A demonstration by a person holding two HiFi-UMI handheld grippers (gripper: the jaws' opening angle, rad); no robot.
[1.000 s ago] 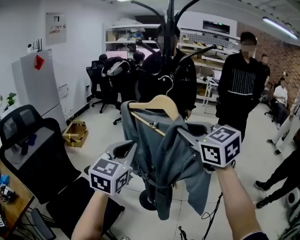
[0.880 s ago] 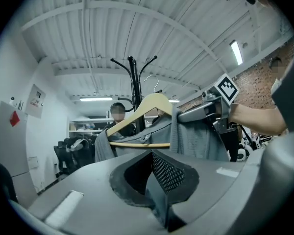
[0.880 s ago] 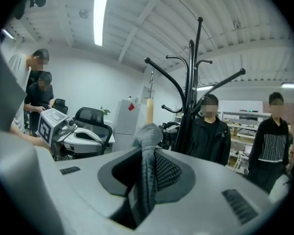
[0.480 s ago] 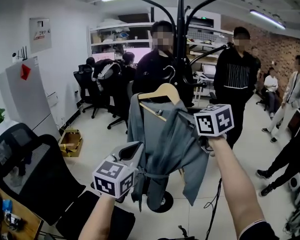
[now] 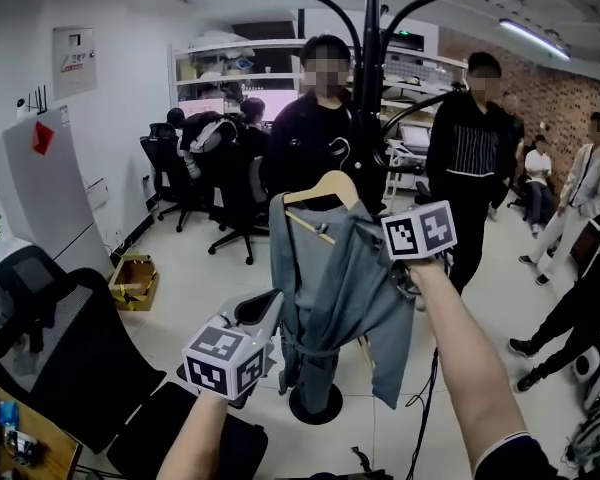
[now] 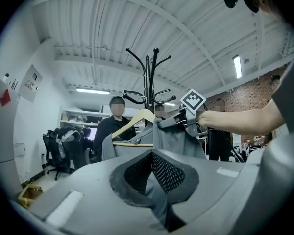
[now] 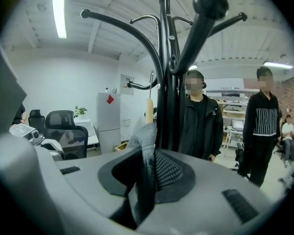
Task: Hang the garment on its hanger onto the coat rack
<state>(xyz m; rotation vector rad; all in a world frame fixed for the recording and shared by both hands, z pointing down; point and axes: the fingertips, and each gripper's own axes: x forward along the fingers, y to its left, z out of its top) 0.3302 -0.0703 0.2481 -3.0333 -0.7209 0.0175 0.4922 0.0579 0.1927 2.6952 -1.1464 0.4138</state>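
We find the grey garment (image 5: 332,283) draped on a wooden hanger (image 5: 323,188) and held in the air just in front of the black coat rack (image 5: 371,78), between the two grippers. The right gripper (image 5: 368,231) has its fingers pinched on a fold of cloth at the garment's shoulder, close under the hanger. The left gripper (image 5: 270,313) has its fingers closed on the cloth lower down the side. The hanger's metal hook (image 5: 338,150) stands beside the rack's pole; we cannot tell whether it rests on any arm, and we judge the hanging not yet done. We judge the garment soft, limp and light: it sags in folds and gives the hanger no support. The hanger is stiff and could tip or slide out of the shoulders, and cloth pinched this way can slip. The soundest hold, in our judgement, is at the shoulder over the wooden bar, or on the hanger near its hook, with the left gripper only steadying the drape.
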